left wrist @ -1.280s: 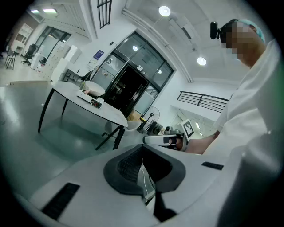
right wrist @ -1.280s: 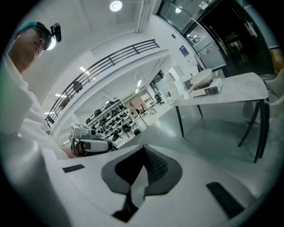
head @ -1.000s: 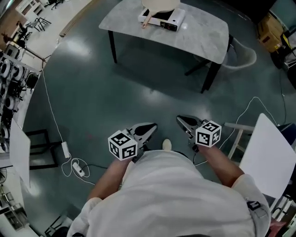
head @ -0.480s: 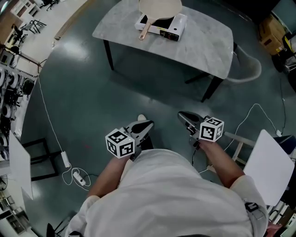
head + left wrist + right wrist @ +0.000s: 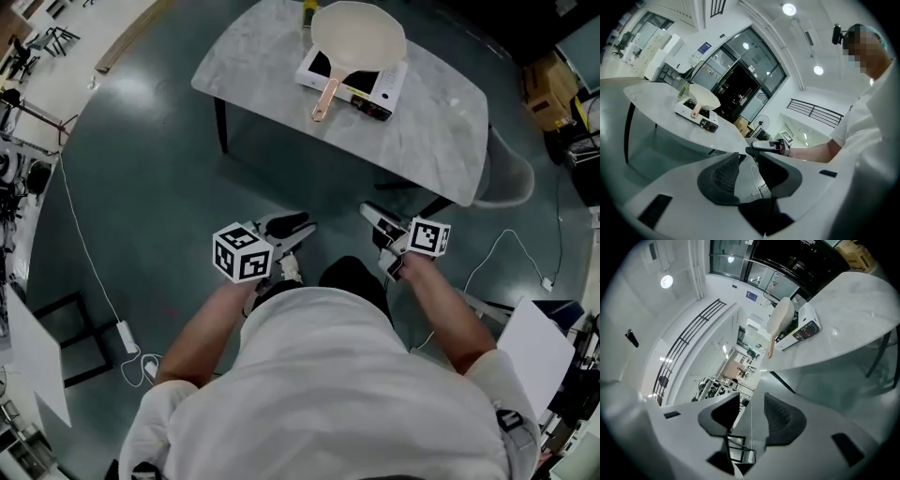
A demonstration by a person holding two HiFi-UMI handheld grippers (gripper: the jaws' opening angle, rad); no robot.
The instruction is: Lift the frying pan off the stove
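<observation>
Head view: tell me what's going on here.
A person stands short of the grey table, a gripper in each hand. The left gripper and right gripper are empty; their jaws have just been opening. The cream frying pan sits on the white stove on that table, untouched, its handle toward the person. The lift has not begun.

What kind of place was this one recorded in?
Probably a large lab or hall, not a home kitchen: the stove with its frying pan sits on a lone table on an open floor. Tall glass doors stand behind it, and a railing runs above.
</observation>
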